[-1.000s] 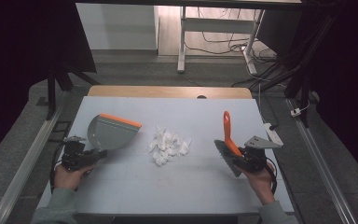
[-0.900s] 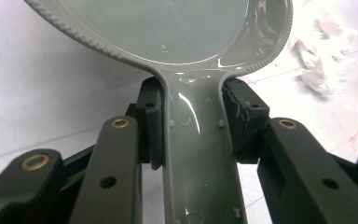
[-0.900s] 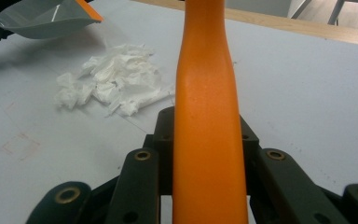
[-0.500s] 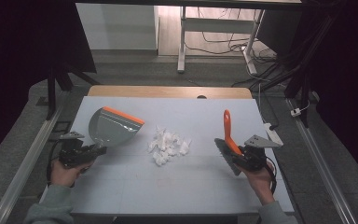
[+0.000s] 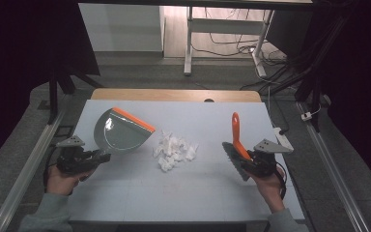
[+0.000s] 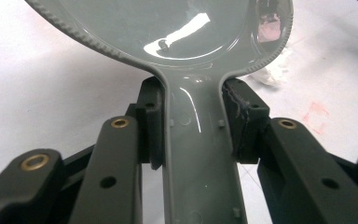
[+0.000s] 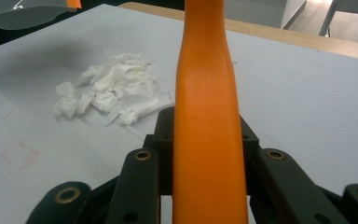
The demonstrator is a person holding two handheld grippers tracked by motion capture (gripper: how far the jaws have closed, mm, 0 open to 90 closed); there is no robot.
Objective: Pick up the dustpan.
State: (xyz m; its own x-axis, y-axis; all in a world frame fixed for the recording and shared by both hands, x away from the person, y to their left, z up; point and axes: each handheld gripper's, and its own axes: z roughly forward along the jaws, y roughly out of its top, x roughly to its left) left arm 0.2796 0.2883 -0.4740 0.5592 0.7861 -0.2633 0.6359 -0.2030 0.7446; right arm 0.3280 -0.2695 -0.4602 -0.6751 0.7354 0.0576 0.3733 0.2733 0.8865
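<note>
Grey dustpan (image 5: 121, 134) lifted, paper scraps (image 5: 175, 150) mid-table, brush (image 5: 236, 145) near right edge

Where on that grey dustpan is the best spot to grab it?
By its narrow handle, from the end away from the orange lip. The pan widens into a broad scoop; only the handle fits between two jaws. The left claw already clamps it there.

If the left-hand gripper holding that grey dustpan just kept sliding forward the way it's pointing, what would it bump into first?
Probably the pile of crumpled white paper. The left gripper points up and to the right across the table, so the dustpan it holds leads the way; its orange edge looks nearest the pile, though depth is hard to judge.
</note>
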